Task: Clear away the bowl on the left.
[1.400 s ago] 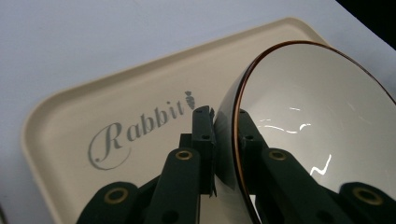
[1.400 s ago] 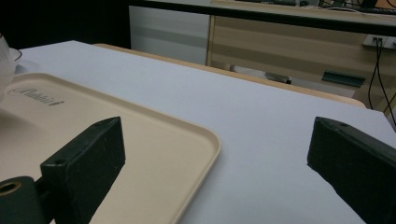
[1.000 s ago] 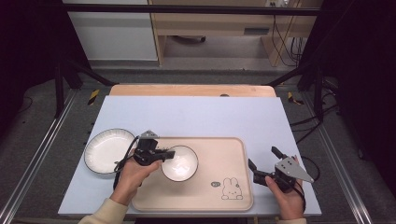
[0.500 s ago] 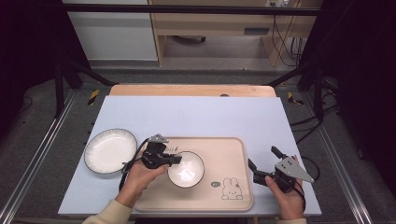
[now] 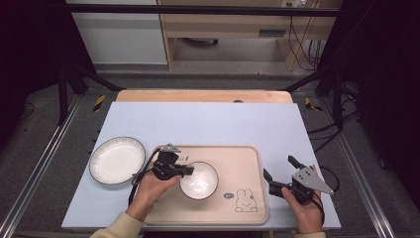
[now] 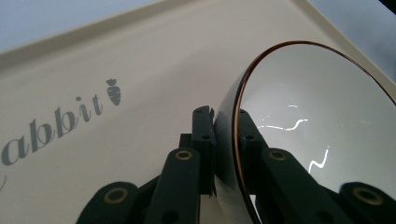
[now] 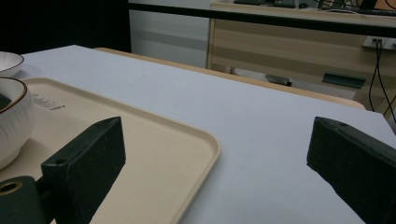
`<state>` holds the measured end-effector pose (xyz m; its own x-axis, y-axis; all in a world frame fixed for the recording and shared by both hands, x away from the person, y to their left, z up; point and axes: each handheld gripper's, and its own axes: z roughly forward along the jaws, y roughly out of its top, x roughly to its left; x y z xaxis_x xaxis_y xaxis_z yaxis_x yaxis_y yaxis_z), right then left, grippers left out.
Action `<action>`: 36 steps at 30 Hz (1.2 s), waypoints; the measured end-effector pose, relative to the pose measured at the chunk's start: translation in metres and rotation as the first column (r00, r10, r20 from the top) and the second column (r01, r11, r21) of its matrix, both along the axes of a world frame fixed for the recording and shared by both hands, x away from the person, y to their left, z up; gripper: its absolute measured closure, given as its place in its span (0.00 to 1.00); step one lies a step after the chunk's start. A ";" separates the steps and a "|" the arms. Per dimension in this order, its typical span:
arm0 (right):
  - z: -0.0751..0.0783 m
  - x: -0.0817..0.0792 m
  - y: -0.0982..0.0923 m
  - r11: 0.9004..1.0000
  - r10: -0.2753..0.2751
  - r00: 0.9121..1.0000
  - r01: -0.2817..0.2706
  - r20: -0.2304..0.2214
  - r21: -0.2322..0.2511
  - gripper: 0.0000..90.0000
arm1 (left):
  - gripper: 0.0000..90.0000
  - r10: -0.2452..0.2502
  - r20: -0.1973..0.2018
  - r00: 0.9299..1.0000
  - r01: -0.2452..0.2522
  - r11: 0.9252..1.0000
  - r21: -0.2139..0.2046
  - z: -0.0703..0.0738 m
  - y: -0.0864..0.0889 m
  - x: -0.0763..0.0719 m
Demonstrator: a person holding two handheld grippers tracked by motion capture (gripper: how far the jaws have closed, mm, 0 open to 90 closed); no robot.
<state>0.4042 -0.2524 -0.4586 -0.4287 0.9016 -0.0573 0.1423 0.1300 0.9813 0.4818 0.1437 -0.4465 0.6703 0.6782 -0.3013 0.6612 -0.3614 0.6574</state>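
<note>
**Two hand-held grippers, one clamped on a bowl over the tray**

Two hand-held grippers were at work on the tabletop (image 5: 208, 124). In the high view the left hand-held gripper (image 5: 190, 171) reached over the left part of the beige tray (image 5: 247, 158), and its jaws were clamped on the near-left rim of the white bowl (image 5: 199, 180). The left gripper view showed that grip close up: one black jaw lay against the outer wall of the bowl (image 6: 322, 140) and the other against its inner face, with the dark-edged rim pinched between them. In that view the tray (image 6: 140, 70) carried grey lettering and a small carrot mark beside the jaws. The bowl sat over the middle of the tray; whether it rested fully on the tray or was slightly tilted could not be told from above.

A white plate (image 5: 117, 160) lay on the tabletop just left of the tray, apart from the bowl. A rabbit drawing (image 5: 245, 199) marked the tray's near-right corner.

The right hand-held gripper (image 5: 280, 174) was held just off the tray's right edge, its jaws standing wide apart with nothing between them. In the right gripper view those jaws framed the tray's corner (image 7: 205, 149) and bare tabletop (image 7: 261, 121), with the bowl (image 7: 14, 121) at the far left.
</note>
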 end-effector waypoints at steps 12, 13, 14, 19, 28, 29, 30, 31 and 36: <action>0.000 0.000 0.001 1.000 0.003 1.000 -0.003 -0.002 -0.001 0.05 | 0.91 0.005 0.005 1.000 -0.005 1.000 -0.005 -0.004 -0.001 0.004; -0.001 0.001 0.001 1.000 0.005 1.000 -0.005 -0.001 -0.001 0.05 | 0.91 0.008 0.007 1.000 -0.008 1.000 -0.009 -0.005 -0.001 0.004; -0.001 0.001 0.001 1.000 0.005 1.000 -0.005 -0.002 -0.001 0.05 | 0.91 0.004 0.011 1.000 -0.003 1.000 -0.008 -0.005 -0.002 0.005; -0.001 0.001 0.001 1.000 0.004 1.000 -0.004 -0.004 -0.001 0.05 | 0.91 0.011 0.011 1.000 -0.011 1.000 0.013 -0.004 -0.002 0.004; -0.001 0.001 0.001 1.000 0.002 1.000 -0.002 -0.007 -0.005 0.05 | 0.91 -0.009 0.065 0.998 0.007 0.999 0.034 -0.005 -0.005 0.003; -0.001 0.001 0.002 1.000 0.006 1.000 -0.006 -0.005 -0.008 0.05 | 0.91 -0.010 0.066 0.998 0.008 0.999 0.033 -0.005 -0.005 0.003; -0.001 0.001 0.002 1.000 0.008 1.000 -0.008 -0.005 -0.009 0.05 | 0.91 -0.009 0.067 0.998 0.007 0.999 0.034 -0.005 -0.005 0.003; -0.001 0.001 0.003 1.000 0.010 1.000 -0.010 -0.002 -0.008 0.05 | 0.91 -0.008 0.071 0.997 0.005 0.999 0.038 -0.005 -0.005 0.003; 0.000 0.000 0.001 1.000 0.005 1.000 -0.005 -0.001 -0.001 0.05 | 0.90 -0.013 0.076 0.997 0.011 0.999 0.035 -0.005 -0.005 0.003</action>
<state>0.4039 -0.2514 -0.4587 -0.4332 0.8994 -0.0582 0.1426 0.1321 0.9809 0.4851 0.1385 -0.4518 0.6985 0.6791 -0.2257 0.6054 -0.3926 0.6923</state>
